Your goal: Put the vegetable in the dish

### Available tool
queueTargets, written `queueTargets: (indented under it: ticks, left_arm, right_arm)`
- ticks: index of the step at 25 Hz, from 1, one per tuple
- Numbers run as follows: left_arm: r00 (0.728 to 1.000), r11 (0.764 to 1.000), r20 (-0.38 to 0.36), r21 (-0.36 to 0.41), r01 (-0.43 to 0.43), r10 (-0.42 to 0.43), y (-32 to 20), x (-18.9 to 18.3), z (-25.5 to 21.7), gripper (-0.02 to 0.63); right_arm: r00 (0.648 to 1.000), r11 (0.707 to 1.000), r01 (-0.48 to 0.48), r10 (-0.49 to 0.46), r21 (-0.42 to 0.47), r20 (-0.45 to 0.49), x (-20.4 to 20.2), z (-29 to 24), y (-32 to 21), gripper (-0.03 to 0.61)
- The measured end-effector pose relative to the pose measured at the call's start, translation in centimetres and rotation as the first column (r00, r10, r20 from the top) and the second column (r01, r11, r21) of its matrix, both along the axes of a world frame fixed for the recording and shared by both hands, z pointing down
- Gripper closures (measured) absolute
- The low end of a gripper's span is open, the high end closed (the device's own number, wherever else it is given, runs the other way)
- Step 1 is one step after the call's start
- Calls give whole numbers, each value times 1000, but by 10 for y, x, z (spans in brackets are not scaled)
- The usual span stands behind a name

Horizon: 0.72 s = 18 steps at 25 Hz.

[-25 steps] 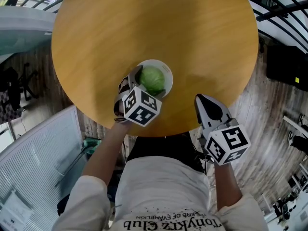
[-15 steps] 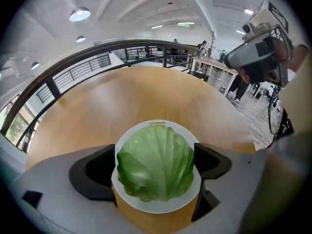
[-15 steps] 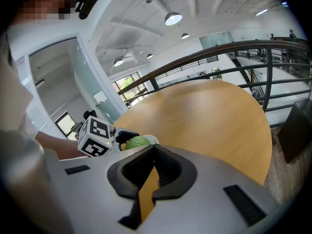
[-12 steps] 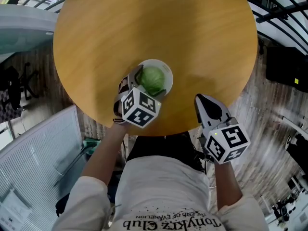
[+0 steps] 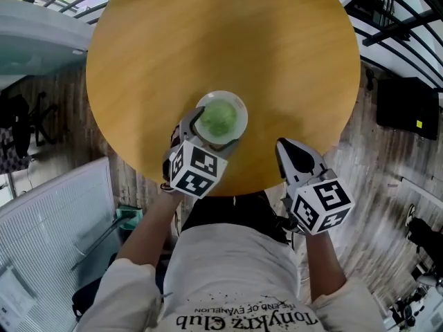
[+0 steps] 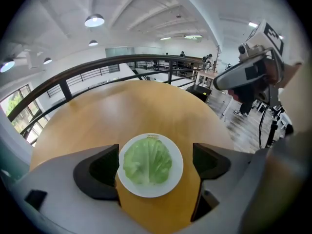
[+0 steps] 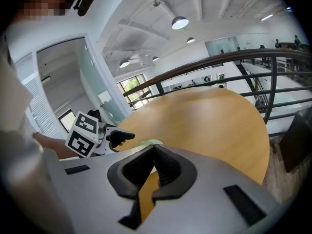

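Head view: one round yellow-brown wooden table [image 5: 228,33]. One white round dish [image 5: 239,108] sits near the table's near edge, a little left of centre. One pale green leafy cabbage [image 5: 219,119] lies in the dish. Two grippers, each with one square-marker cube. The left gripper [image 5: 216,131] reaches in from the near edge, one jaw on either side of the dish. The right gripper [image 5: 291,149] is over the near edge, right of the dish and apart from it.

Left gripper view: jaws spread wide and released, gripping nothing. The dish sits on the table in the gap between them, with the cabbage centred in it.

Right gripper view: jaws clenched tip to tip with nothing between them. Beyond them, a sliver of the dish and the left gripper's cube.
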<state>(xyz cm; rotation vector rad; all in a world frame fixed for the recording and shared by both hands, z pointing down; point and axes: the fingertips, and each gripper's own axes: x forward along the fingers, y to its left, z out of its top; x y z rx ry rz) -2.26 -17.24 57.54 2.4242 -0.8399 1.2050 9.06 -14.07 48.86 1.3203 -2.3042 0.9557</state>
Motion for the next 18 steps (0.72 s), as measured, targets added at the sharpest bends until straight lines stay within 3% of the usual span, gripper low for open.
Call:
queueTargets:
  ticks: [5,9,18]
  left_arm:
    - [996,999,-71,-12,47,-48,31,-9,-42,124]
    - [987,995,-131,22,94,-91,43,-15,-78,143]
    - [955,982,-234,1,188,-182,78,-30,-121,303]
  right_arm:
    - [1000,1000,23,-22,17,-13,-7,-19,21,563]
    - [999,999,32,-31,43,-29,-10,-34,32,562]
    - [998,993,50,-47,110,-31,-23,-73,47,562]
